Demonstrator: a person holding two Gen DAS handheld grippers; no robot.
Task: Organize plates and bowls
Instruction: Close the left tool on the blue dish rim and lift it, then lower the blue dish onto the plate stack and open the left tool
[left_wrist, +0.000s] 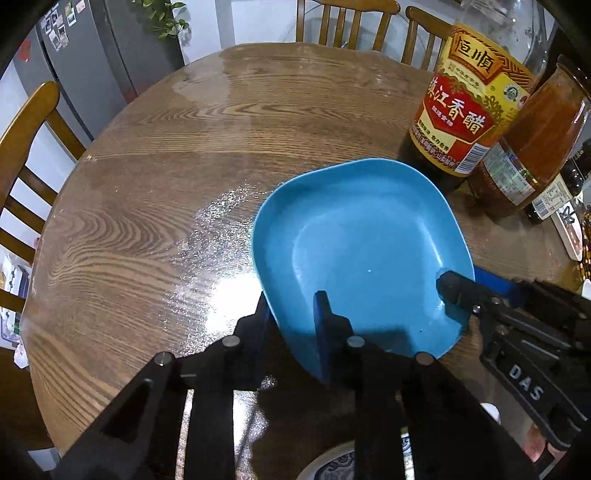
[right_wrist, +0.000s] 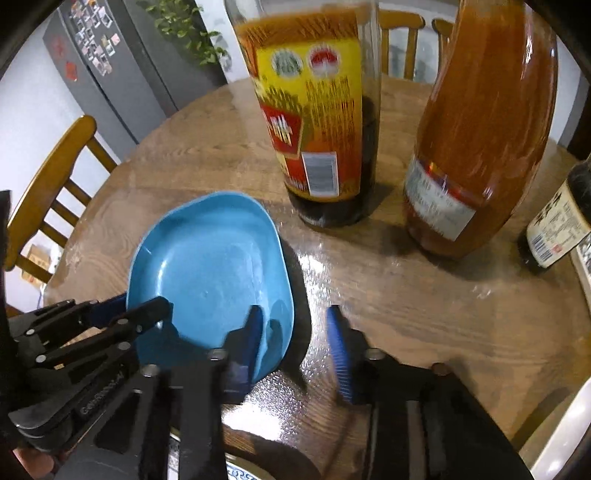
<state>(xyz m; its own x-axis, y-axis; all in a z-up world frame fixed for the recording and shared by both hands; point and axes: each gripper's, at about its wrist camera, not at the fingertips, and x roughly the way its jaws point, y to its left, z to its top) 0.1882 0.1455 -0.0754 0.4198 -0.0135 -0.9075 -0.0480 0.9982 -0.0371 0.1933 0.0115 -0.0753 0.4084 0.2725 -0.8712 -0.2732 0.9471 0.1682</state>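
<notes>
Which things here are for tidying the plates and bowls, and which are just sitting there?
For the job: blue plate, blue-and-white patterned dish at the near edge.
Just sitting there: vinegar bottle, orange sauce bottle, small dark bottle, wooden chairs.

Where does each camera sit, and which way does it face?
Left wrist: on the left claw, angled down across the table at the plate; this claw straddles the near rim, and the right claw enters from the right.
Right wrist: on the right claw, angled down at the plate's other side and the bottles; the left claw shows at left.
Shared: plate, table, bottles, both claws.
</notes>
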